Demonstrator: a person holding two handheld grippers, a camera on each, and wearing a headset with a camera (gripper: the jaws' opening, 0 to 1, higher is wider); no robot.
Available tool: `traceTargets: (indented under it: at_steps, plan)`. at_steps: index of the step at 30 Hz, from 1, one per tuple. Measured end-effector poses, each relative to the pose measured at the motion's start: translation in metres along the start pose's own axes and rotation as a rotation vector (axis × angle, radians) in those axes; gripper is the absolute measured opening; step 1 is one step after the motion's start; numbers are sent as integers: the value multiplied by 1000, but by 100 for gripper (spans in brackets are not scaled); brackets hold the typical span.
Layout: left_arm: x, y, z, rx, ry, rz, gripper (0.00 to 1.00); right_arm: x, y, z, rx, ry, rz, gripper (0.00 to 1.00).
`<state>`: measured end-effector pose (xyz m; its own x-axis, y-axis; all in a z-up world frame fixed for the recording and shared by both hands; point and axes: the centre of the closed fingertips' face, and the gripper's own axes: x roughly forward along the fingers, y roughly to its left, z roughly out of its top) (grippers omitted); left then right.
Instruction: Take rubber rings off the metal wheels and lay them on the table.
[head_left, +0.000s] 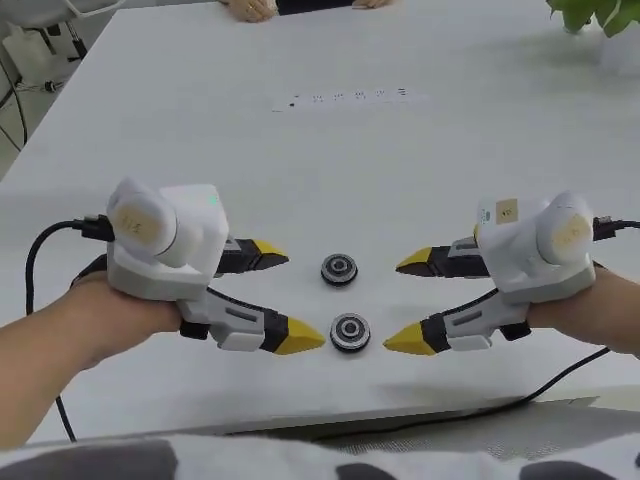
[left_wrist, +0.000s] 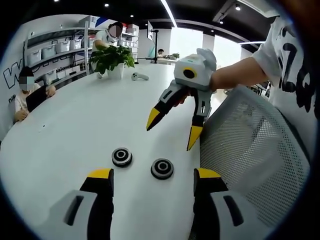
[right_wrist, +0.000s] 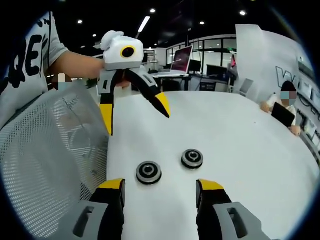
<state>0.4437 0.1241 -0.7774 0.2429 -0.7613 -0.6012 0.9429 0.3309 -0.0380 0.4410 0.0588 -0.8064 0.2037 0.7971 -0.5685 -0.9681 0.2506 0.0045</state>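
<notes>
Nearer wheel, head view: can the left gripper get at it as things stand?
Probably yes: the left gripper is open and the nearer wheel lies just off its tip, with only bare table between.

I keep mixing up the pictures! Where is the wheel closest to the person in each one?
Head view: near wheel, the lower of the two.
Left gripper view: the right-hand one.
Right gripper view: the left-hand one.
Shared landmark: the far wheel, beside it in every view.

Plant (head_left: 597, 12) cut off at edge; marks (head_left: 340, 97) on table (head_left: 180, 130) unreadable.
</notes>
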Motion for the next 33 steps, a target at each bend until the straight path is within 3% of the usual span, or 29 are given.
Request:
traceTargets:
  at_steps: [16, 33]
  plan:
    - [10, -5, -9, 5, 28, -44, 49, 13, 5, -5, -57, 29, 47, 34]
    - [28, -12, -19, 19, 71, -84, 39, 23, 9, -10, -35, 48, 88, 30]
